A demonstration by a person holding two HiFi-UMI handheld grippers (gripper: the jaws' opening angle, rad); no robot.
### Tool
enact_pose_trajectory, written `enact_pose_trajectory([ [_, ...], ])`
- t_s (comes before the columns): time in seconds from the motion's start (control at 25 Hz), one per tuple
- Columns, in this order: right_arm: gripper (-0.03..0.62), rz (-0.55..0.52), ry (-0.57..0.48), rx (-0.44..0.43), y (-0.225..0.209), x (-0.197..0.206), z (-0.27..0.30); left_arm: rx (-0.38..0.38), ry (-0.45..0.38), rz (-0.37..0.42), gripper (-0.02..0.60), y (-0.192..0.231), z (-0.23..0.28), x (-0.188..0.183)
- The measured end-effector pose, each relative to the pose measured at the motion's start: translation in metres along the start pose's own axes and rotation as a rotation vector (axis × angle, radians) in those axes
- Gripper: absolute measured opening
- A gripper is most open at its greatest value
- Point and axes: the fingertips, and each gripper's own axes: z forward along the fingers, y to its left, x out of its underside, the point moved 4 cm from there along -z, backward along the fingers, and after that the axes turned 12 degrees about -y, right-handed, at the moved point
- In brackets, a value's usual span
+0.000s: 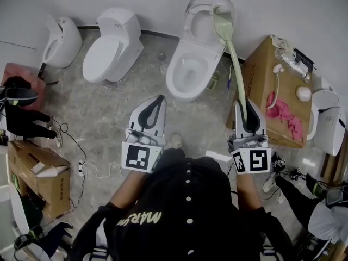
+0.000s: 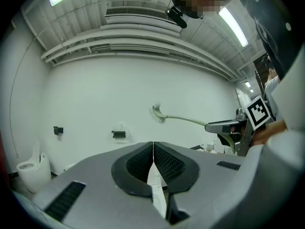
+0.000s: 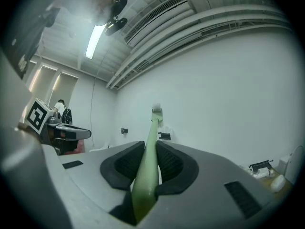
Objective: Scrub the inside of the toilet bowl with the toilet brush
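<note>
A white toilet (image 1: 187, 72) stands on the floor ahead with its lid raised and its bowl open. My right gripper (image 1: 244, 104) is shut on the handle of a pale green toilet brush (image 1: 235, 64). The brush head (image 1: 222, 22) is up in the air, over the raised lid in the head view. In the right gripper view the handle (image 3: 147, 161) runs out between the jaws of that gripper (image 3: 151, 144) towards the wall. My left gripper (image 1: 160, 99) is held left of it, jaws shut on nothing (image 2: 153, 144). From the left gripper view the brush (image 2: 177, 119) shows at right.
Two more white toilets (image 1: 111, 45) (image 1: 60, 39) stand along the wall at left. A cardboard box (image 1: 261, 75) with a pink cloth (image 1: 283, 112) and small items sits right of the toilet. Another box (image 1: 38, 170) and cables (image 1: 81, 162) lie at left.
</note>
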Motion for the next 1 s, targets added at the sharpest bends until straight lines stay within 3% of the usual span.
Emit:
enact_pose_trajectory([
  [0.52,0.097,-0.02,0.011,0.057,-0.011,0.018,0.05,0.048,0.014,-0.029,0.026,0.039,0.046,0.021],
  [1.0,0.097,-0.015,0.009,0.065,-0.061,0.047,0.119,0.043,0.034,-0.029,0.026,0.064,0.126,0.045],
])
